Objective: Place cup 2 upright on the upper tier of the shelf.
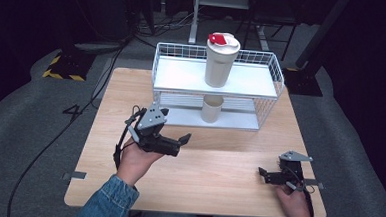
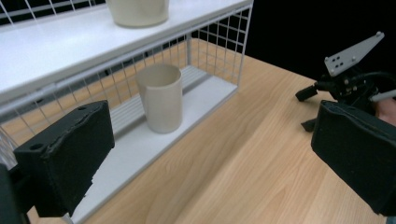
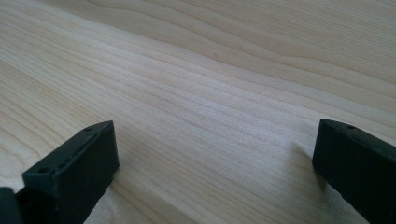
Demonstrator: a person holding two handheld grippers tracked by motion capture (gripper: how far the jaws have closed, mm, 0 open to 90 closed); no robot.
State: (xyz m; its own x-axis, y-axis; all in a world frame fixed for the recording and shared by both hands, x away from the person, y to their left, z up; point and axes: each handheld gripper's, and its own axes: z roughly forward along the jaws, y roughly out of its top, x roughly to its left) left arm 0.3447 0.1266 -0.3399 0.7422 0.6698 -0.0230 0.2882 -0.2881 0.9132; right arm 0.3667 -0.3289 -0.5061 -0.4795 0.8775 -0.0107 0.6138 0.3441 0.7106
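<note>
Black padded jaws of the left gripper (image 2: 205, 154) frame the left gripper view, spread wide with nothing between them. They point toward the small beige handleless cup (image 2: 161, 97) standing upright on the lower shelf of the white wire rack (image 2: 219, 46), apart from it still.

The risk, as I judge it, lies in the reach: the cup sits under the upper shelf and behind the wire front, so a jaw coming in too high or too steep could catch the mesh, or nudge the cup over before closing on it (a light, empty cup would tip easily).

On the upper shelf stands a tall beige tumbler with a red-and-white lid (image 1: 221, 60), directly above the cup.

Farther off, the right gripper (image 1: 267, 176) rests low over the pale wooden table (image 3: 210, 84), jaws likewise apart and empty.
</note>
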